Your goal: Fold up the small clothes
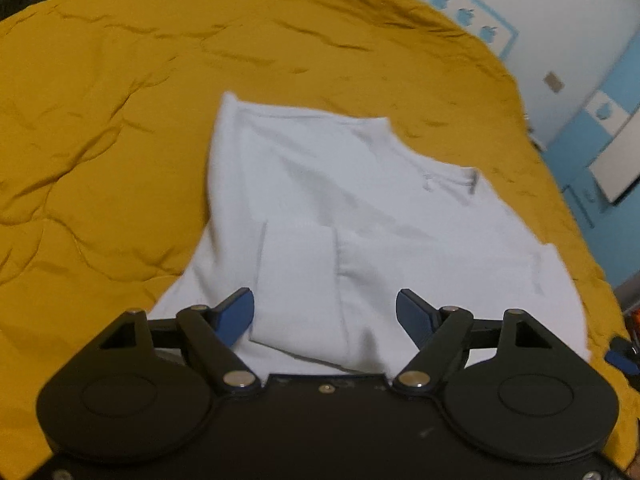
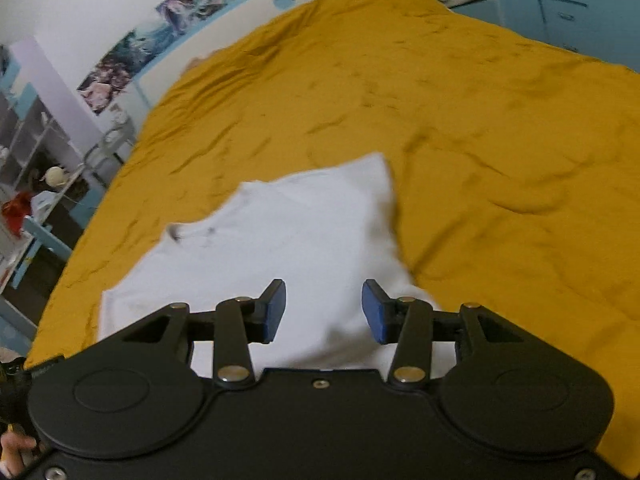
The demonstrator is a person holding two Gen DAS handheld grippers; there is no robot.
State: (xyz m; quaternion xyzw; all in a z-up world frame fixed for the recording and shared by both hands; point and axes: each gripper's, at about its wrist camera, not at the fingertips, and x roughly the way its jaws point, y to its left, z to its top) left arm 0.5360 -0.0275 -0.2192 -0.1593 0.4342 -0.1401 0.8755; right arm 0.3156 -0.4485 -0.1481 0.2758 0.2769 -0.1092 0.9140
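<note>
- Left wrist view: we see the left gripper (image 1: 325,312) with jaws wide, holding nothing, hanging just above the near part of the white shirt (image 1: 360,208).
- The shirt lies flat on the mustard bedspread (image 1: 120,120); a sleeve (image 1: 296,280) is already folded inward between the pads.
- The collar (image 1: 468,182) sits to the right, so we judge the long axis runs left to right, neck end right.
- Right wrist view: the right gripper (image 2: 324,310) is moderately open, empty, above the shirt (image 2: 280,240); collar (image 2: 180,234) points left here.
- For a clean fold, we advise pinching one edge at matching points, lifting together, and laying it straight across.
</note>
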